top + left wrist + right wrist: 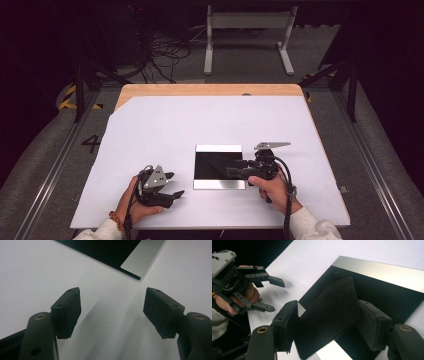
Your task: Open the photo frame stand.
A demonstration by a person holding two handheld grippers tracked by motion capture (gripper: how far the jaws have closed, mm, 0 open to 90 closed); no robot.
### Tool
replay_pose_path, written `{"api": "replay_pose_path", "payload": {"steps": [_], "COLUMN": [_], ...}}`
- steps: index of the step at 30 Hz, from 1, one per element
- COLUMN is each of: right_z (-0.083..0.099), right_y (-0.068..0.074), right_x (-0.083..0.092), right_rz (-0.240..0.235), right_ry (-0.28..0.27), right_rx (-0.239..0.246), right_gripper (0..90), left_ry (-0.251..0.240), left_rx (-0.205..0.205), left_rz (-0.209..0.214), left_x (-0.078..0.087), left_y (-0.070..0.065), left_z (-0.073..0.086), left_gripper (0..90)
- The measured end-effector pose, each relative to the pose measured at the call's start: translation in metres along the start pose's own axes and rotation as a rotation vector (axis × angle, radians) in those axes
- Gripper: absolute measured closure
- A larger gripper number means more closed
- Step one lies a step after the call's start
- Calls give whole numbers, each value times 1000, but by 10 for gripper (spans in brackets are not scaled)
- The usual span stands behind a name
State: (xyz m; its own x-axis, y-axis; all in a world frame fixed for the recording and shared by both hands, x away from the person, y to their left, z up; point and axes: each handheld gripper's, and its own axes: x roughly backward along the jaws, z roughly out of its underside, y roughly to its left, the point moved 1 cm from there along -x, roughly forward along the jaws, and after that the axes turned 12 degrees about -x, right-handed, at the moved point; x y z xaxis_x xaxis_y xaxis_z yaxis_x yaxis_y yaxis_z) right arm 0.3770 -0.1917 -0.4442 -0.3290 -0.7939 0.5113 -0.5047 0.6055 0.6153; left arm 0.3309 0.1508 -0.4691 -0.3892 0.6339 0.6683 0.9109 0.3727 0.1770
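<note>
1. High view: a black square tray with brushed-metal strips along its far and near edges lies near the middle of the table, which is covered by a smooth white sheet; bare wood shows at the far edge. The right gripper reaches in from the right over the tray's near right part and holds a dark flat flap slanting across the black field. The left gripper rests on the sheet to the tray's left, apart from it. My reading: the flap is half raised or half laid, so the work is in mid-course, and setting the flap down or lifting it clear is left.

2. Left gripper view: its jaws stand spread with nothing between them, only matte white sheet below. The pads are dull black rubbery blocks on rounded dark arms with brass-coloured rivets. The tray's near left corner shows farther off, its metal strip satin grey, its inner field glossy black.

3. Right gripper view: the jaws pinch the flap by its two edges. It is a stiff, thin, felt-like panel, matte black with a grainy nap, roughly four-sided with an angled far end, tilted up off the tray. The tray's surface under it is shiny enough to mirror it. The far strip is smooth brushed metal. At the left, the left gripper sits with pointed jaw tips spread and empty, a hand behind it.
</note>
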Motion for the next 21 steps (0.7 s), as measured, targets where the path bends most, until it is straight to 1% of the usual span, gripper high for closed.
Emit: {"api": "replay_pose_path", "payload": {"steps": [1, 3, 7, 8, 11, 12, 16, 21], "right_z": [0, 0, 0, 0, 0, 0, 0, 0], "right_y": [-1, -2, -3, -3, -4, -5, -6, -6], "right_x": [-3, -6, -6, -7, -10, -11, -12, -12], "right_rz": [-7, -2, -11, -11, -24, -27, -35, -38], "right_ry": [5, 10, 13, 13, 13, 12, 11, 11], "right_rx": [-12, -10, -12, -10, -15, -19, -18, -23], "right_gripper": [379, 393, 397, 398, 402, 404, 407, 417], "left_ry": [-2, -5, -19, -27, -49, -58, -60, -51], "left_rx": [1, 6, 19, 32, 52, 67, 73, 79], "left_rz": [2, 7, 11, 14, 20, 26, 29, 24], "left_x": [-2, -3, -6, -7, -7, -7, -10, -14], "left_y": [1, 3, 5, 6, 11, 12, 14, 15], "left_z": [-1, -3, -4, -5, -7, -8, -10, -13], "left_gripper": [304, 300, 292, 292, 284, 283, 279, 292]}}
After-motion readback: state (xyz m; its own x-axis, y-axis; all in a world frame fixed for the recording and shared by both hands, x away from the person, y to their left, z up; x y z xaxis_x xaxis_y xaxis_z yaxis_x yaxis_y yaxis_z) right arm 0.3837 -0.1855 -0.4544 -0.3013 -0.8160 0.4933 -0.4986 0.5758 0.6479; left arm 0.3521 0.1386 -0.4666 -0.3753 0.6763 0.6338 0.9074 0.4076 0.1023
